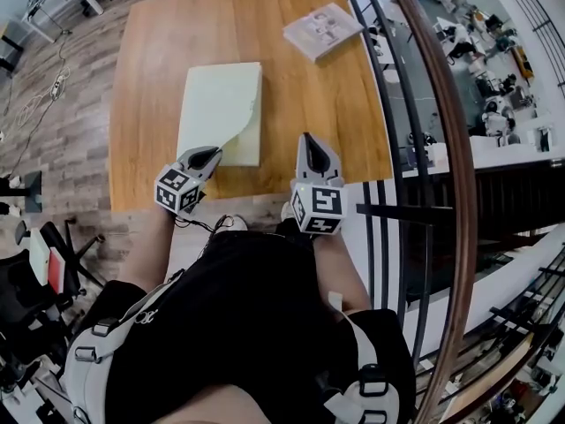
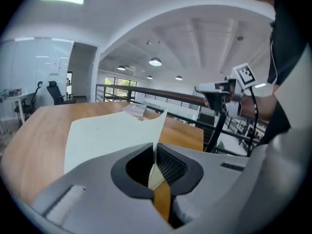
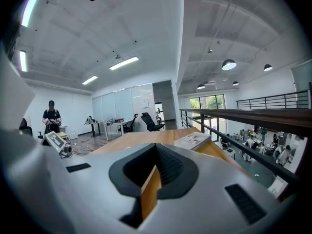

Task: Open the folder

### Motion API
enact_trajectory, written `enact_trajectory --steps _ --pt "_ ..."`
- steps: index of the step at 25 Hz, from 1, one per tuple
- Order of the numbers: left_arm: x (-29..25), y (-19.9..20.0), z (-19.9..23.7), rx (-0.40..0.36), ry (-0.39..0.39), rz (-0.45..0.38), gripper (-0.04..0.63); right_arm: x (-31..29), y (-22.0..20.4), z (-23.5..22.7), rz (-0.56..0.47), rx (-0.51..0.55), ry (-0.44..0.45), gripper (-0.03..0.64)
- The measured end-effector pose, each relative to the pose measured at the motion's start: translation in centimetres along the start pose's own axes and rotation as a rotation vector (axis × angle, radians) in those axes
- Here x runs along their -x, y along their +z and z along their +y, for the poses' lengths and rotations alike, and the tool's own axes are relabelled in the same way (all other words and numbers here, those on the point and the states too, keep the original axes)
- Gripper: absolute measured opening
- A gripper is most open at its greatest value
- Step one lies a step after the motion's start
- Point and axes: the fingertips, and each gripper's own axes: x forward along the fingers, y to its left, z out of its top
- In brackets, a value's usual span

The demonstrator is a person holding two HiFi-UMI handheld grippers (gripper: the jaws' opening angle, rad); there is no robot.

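The left gripper (image 1: 210, 155) pinches the folder's (image 1: 216, 104) cover corner at its 6 o'clock edge, curling it up to begin opening. The folder lies on the table (image 1: 150, 78); the right gripper (image 1: 311, 141), closed and empty, waits at 4 o'clock.

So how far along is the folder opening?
Done: left gripper is shut on the cover corner. In hand: that corner is curled up off the folder, the rest lying flat on the table. To do: swing the cover fully open. Right gripper is shut, empty, near the table edge.
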Motion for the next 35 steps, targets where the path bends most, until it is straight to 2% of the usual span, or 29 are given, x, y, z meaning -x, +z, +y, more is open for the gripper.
enact_trajectory --steps 5,10,15,18,23,25,29,35 --pt "2.2 2.6 0.7 0.159 -0.018 -0.153 0.02 0.0 -0.1 -0.3 0.003 -0.01 -0.003 0.003" --pt "6.1 5.2 2.5 0.367 0.006 -0.35 0.028 -0.5 0.0 -0.3 0.004 -0.017 0.002 0.003" --pt "11.7 6.9 5.5 0.531 0.109 -0.547 0.029 -0.6 0.0 0.9 0.001 -0.012 0.028 0.003" --pt "14.6 5.7 8.2 0.594 0.224 -0.609 0.029 -0.9 -0.1 1.6 0.002 -0.007 0.042 0.003" --pt "18.7 2.0 11.9 0.636 0.435 -0.625 0.02 -1.4 -0.4 3.0 0.013 -0.003 0.066 0.003" --pt "20.0 0.5 13.4 0.631 0.537 -0.592 0.011 -1.7 -0.4 3.6 0.017 -0.002 0.075 0.003" --pt "21.6 -2.7 16.2 0.588 0.762 -0.441 0.006 -2.5 -0.7 5.2 0.024 0.0 0.092 0.003" --pt "22.5 -7.1 18.7 0.516 0.977 -0.223 0.006 -3.3 -0.8 6.5 0.03 0.018 0.112 0.003"
